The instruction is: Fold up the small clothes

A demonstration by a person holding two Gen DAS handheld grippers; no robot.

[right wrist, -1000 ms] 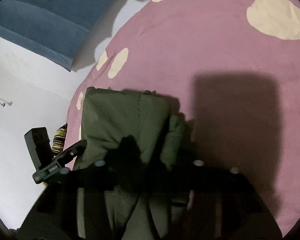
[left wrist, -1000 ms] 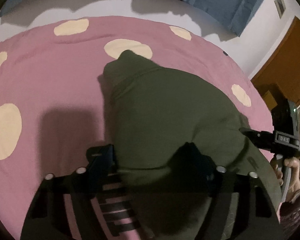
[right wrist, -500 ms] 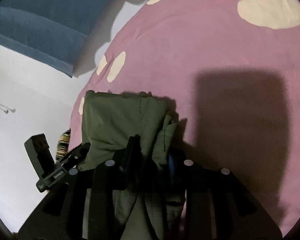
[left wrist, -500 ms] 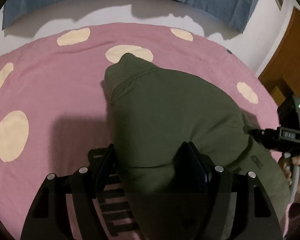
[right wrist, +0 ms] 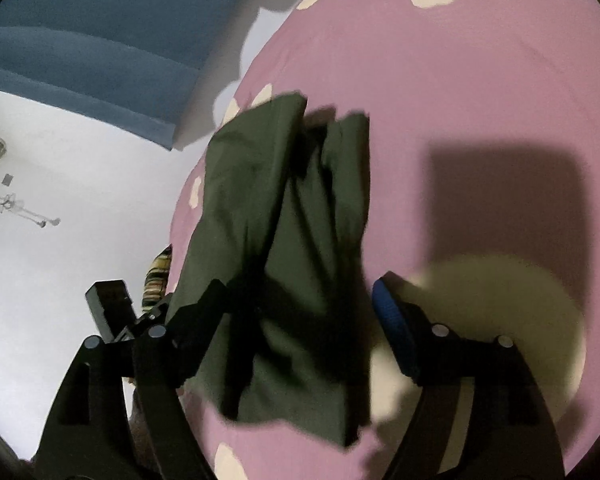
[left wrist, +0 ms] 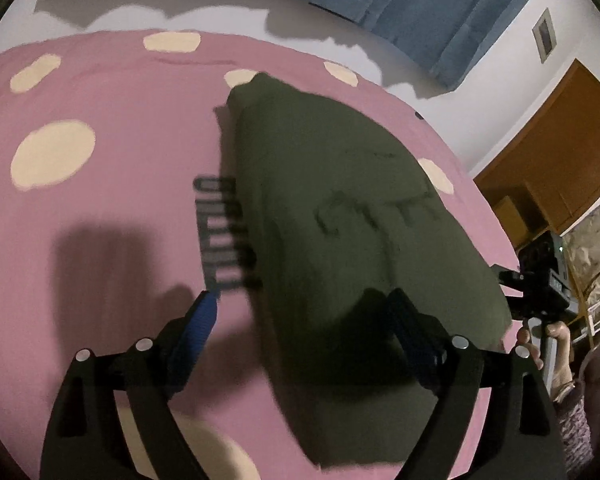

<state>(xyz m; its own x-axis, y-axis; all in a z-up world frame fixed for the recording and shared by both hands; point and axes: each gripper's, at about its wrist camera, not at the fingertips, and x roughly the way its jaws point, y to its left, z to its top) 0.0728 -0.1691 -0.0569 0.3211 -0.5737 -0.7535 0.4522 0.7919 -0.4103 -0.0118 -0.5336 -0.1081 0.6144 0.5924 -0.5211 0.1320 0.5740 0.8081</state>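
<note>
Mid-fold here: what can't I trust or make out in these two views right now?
- Left wrist view: the green garment has a motion-smeared near edge, so its outline is unclear.
- Left wrist view: only part of the right hand-held gripper shows at the frame edge.
- Right wrist view: garment layers are blurred and shadowed; fold count unreadable.

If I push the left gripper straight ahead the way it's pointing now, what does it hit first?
Most likely the dark green garment. The left gripper is open; its right finger already overlaps the cloth, its left finger sits over the pink bedspread. Height above the cloth is unclear.
</note>
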